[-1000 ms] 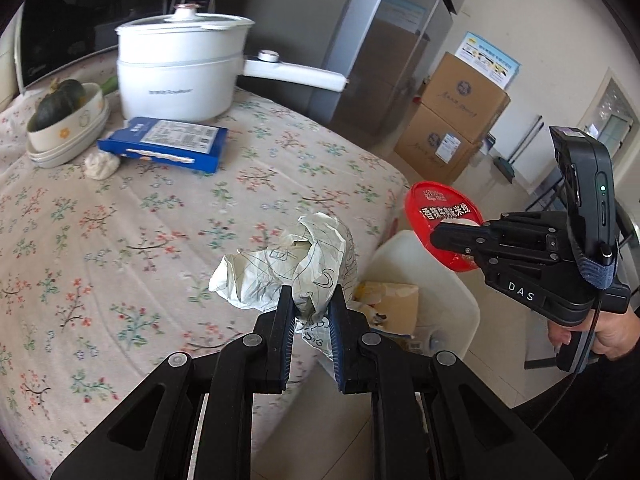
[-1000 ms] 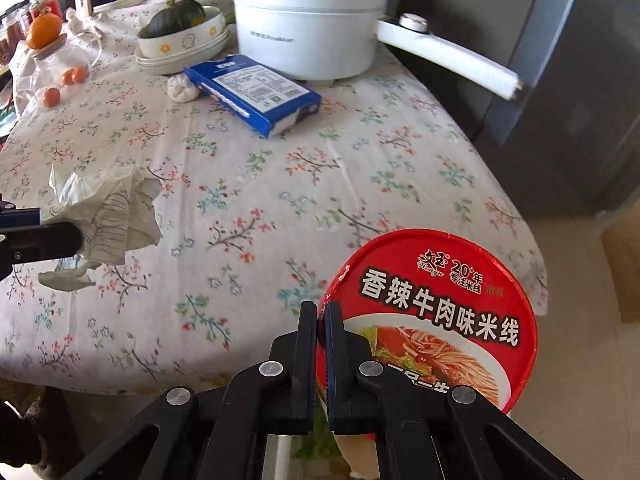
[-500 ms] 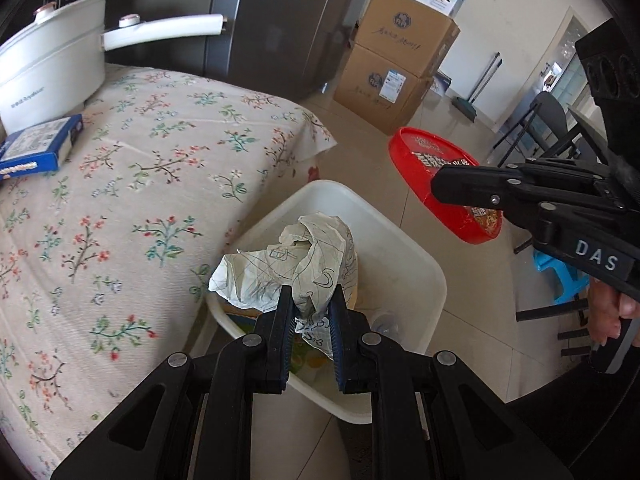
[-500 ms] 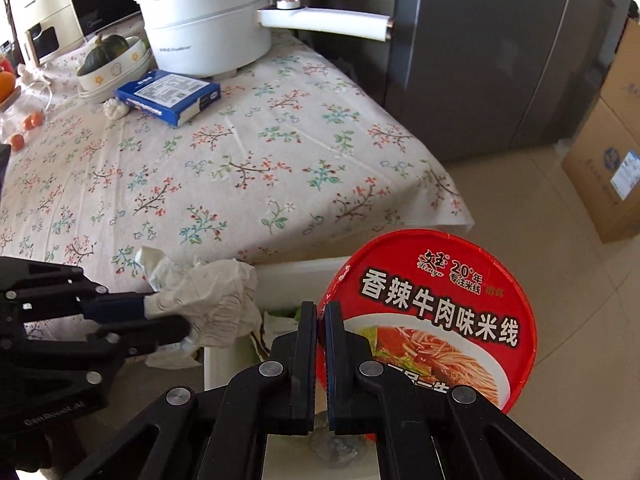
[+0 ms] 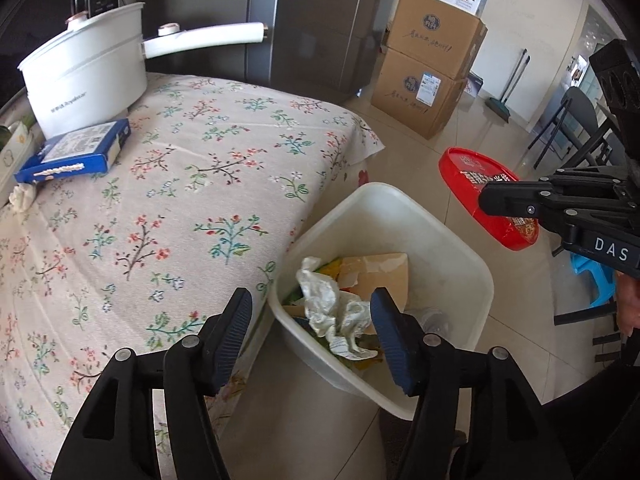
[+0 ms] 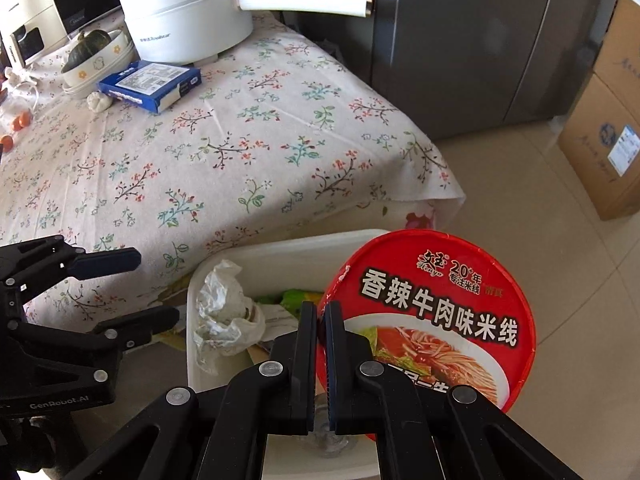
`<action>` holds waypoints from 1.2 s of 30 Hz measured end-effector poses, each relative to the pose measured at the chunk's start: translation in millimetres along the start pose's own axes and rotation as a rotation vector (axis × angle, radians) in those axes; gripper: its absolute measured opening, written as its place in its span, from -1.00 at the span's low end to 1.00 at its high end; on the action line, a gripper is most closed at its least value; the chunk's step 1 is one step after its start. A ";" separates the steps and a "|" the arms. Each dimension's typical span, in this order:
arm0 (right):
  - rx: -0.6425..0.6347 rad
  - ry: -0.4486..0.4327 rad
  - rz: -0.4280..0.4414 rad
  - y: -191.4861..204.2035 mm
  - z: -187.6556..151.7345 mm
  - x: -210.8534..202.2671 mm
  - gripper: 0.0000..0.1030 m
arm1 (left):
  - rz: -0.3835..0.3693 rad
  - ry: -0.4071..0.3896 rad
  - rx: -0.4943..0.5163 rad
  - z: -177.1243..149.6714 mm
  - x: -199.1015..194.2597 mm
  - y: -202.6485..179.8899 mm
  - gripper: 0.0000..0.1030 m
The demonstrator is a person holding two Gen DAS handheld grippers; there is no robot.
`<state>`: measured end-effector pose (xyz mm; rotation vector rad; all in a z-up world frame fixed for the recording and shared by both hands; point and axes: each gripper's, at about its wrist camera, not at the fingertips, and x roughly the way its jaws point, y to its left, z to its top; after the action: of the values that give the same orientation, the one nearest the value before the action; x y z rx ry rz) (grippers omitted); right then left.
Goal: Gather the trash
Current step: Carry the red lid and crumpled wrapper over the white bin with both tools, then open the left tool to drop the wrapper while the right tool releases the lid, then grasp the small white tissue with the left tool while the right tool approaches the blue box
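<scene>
A white trash bin (image 5: 440, 224) stands on the floor by the table's corner, holding cardboard and wrappers. Crumpled white paper (image 5: 336, 316) lies inside it, loose. Above the bin hangs my left gripper (image 5: 312, 336); its jaws are opening and touch nothing. From the right wrist view the left gripper (image 6: 148, 288) sits left of the bin (image 6: 280, 248), with the paper (image 6: 224, 312) below it. My right gripper (image 6: 320, 308) is shut on the rim of a red instant-noodle cup (image 6: 440, 312), held tilted over the bin's right side. The left wrist view also shows the cup (image 5: 472, 176).
The table with a floral cloth (image 5: 192, 184) carries a white pot (image 5: 84, 76) with a long handle and a blue box (image 5: 76, 152). Stacked cardboard boxes (image 5: 428, 68), a dark fridge (image 6: 460, 40) and chairs (image 5: 572, 128) stand on the tiled floor.
Both grippers swung from over the table to above the bin. The left jaws spread apart and the crumpled paper fell from them into the bin. The right still grips the cup.
</scene>
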<state>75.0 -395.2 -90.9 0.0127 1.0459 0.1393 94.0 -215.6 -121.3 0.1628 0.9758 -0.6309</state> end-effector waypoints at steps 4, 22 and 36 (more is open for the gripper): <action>-0.005 0.012 0.011 7.3 0.7 3.3 -0.96 | 0.041 -0.018 -0.011 -5.0 -16.3 14.4 0.46; -0.025 -0.051 0.046 59.4 33.7 -7.0 0.26 | 0.197 -0.098 -0.143 -35.4 -99.1 105.6 0.65; -0.161 -0.128 0.086 150.5 79.8 28.9 0.50 | 0.308 -0.083 -0.310 -60.6 -122.2 218.2 0.65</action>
<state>141.8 -238.0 -64.2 -0.0789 0.9042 0.2969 125.1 37.7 -88.1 0.0102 0.9324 -0.1979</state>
